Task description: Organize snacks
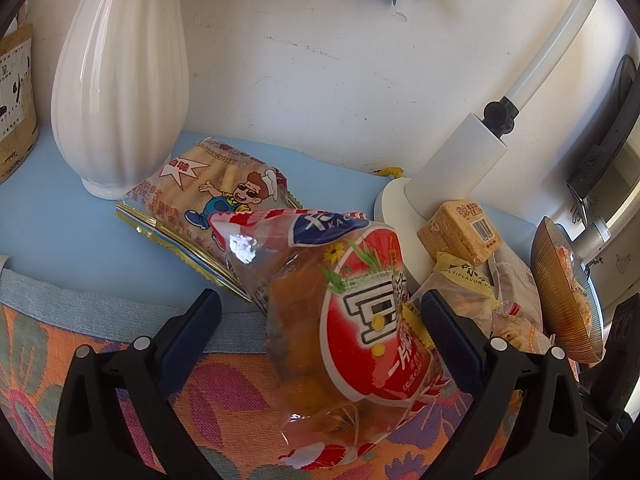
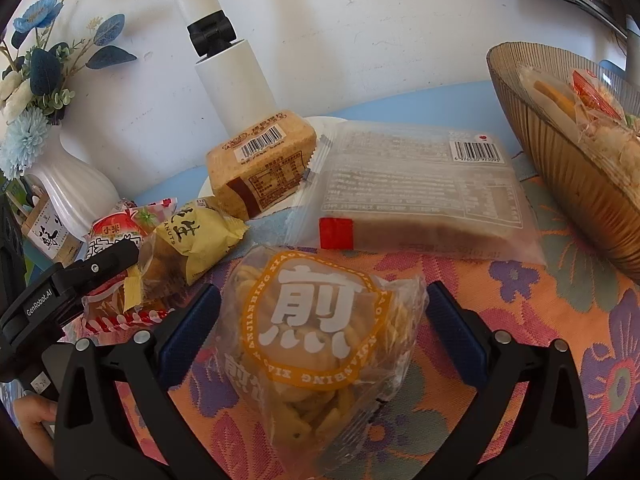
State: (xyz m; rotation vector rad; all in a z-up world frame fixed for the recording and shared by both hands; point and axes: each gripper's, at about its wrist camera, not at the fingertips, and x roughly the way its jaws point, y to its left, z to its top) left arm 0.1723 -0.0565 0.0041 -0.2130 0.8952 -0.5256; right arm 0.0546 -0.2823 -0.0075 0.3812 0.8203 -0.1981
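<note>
So the left gripper (image 1: pixel 320 312) sits with its jaws spread wide around a red-and-clear plastic bag of brown snack pieces (image 1: pixel 344 320). The right finger's blue pad (image 1: pixel 448 332) is right up against the bag's edge, while the left one stands clear of it, so nothing's clamped. That bag lies half on the orange floral woven cloth (image 1: pixel 224 400), its top overlapping a flat cartoon-chef cracker packet (image 1: pixel 208 204) on the light blue tabletop (image 1: pixel 60 220), just beside the ribbed white ceramic vase (image 1: pixel 120 80).

Over on the right gripper (image 2: pixel 320 312), same deal: jaws wide open, straddling a clear crinkly bag of yellow fried crisps with an orange ring logo (image 2: pixel 320 340) lying on the cloth, neither finger pressing it as far as I can tell. Behind it lies a long frosted clear wrapper with a red tab (image 2: pixel 420 192), a tan wrapped cake block with a barcode (image 2: pixel 260 160) leaning on the white lamp base (image 2: pixel 236 92), and a yellow peanut bag (image 2: pixel 196 240). The brown ribbed glass bowl (image 2: pixel 560 168) to the right already has a few snacks in it.
</note>
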